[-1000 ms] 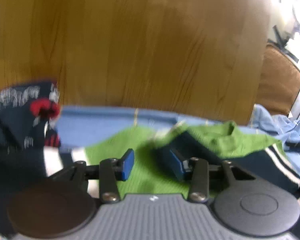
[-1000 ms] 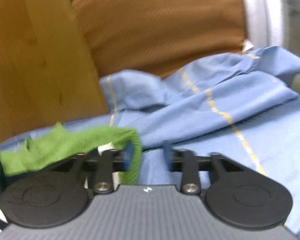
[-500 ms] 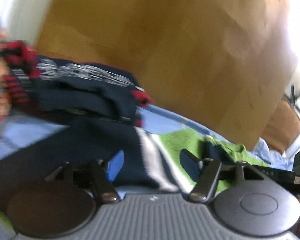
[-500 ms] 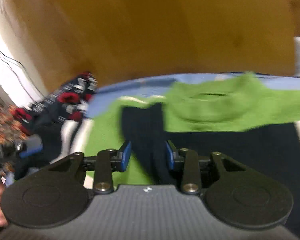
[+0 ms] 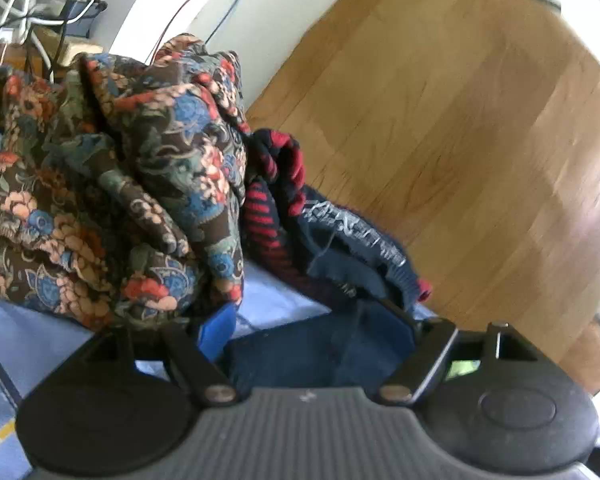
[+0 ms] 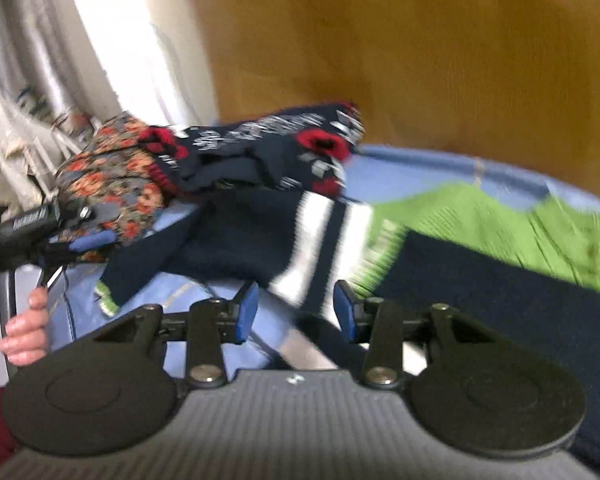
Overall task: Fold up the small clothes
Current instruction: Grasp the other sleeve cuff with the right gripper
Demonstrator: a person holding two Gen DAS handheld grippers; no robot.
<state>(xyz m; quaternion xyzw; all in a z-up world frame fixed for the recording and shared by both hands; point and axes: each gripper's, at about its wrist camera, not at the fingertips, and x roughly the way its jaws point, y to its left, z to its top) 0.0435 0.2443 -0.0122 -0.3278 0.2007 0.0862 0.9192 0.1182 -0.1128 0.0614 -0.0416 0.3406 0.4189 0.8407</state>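
A green and navy sweater (image 6: pixel 500 224) with white stripes lies spread on the light blue sheet (image 6: pixel 440 168). My right gripper (image 6: pixel 296 312) hovers over its striped sleeve (image 6: pixel 320 236); the jaws are opening, and the blue pads stand clear of the cloth between them. In the left wrist view my left gripper (image 5: pixel 308 326) is low over a navy part of the sweater (image 5: pixel 320 356). Its jaws are also opening, wide apart, the pads not pressing. The right wrist view shows the left gripper (image 6: pixel 88 242) at far left, held by a hand (image 6: pixel 24 320).
A crumpled floral cloth (image 5: pixel 120 184) is heaped at the left, next to a navy and red patterned knit (image 5: pixel 332 232). A wooden headboard (image 5: pixel 440 120) rises behind the bed. Cables (image 5: pixel 40 8) hang by the white wall at the upper left.
Both grippers swung left, from the green body toward the sleeve end and the heaped clothes. The left jaws widened a lot, the right slightly; the green fold the right held is gone.
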